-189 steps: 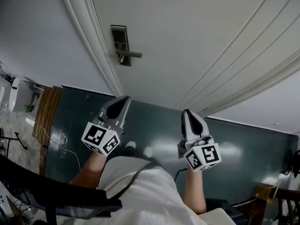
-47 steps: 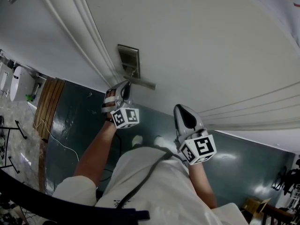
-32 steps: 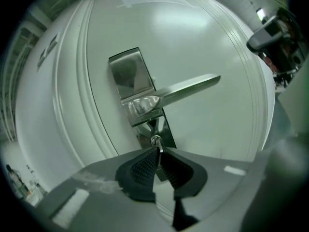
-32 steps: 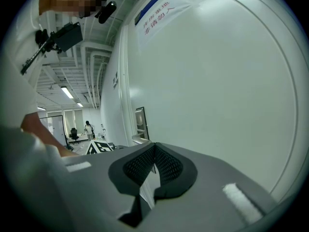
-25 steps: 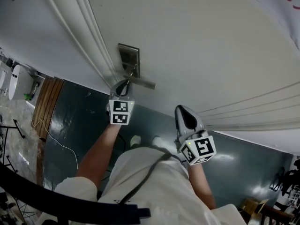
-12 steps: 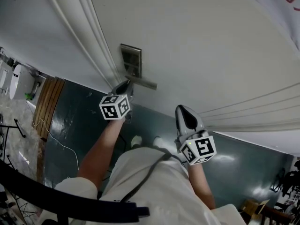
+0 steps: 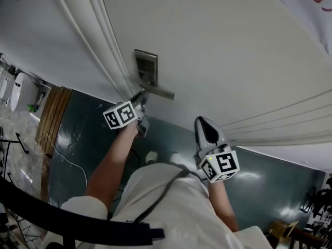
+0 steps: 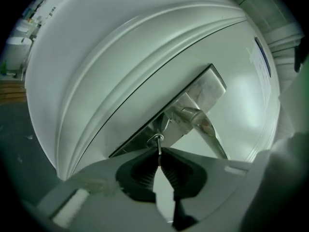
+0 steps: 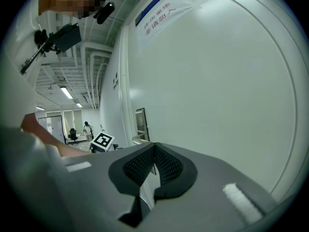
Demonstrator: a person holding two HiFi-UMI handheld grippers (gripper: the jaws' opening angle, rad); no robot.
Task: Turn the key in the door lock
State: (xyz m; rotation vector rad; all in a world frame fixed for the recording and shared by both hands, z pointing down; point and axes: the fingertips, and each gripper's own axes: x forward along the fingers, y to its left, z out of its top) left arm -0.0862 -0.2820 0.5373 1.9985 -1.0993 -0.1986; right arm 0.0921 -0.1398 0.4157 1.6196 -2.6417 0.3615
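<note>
Metal key sits clamped in the left hand-held gripper; the right hand-held gripper is closed.

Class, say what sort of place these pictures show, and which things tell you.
Probably an office or lab building indoors: a white door with a metal lever handle, a printed notice on it, and a room beyond with ceiling strip lights and an office chair.

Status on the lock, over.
Left gripper shut on key at lock. Right gripper shut, empty. Handle beside key, nothing in the way.
</note>
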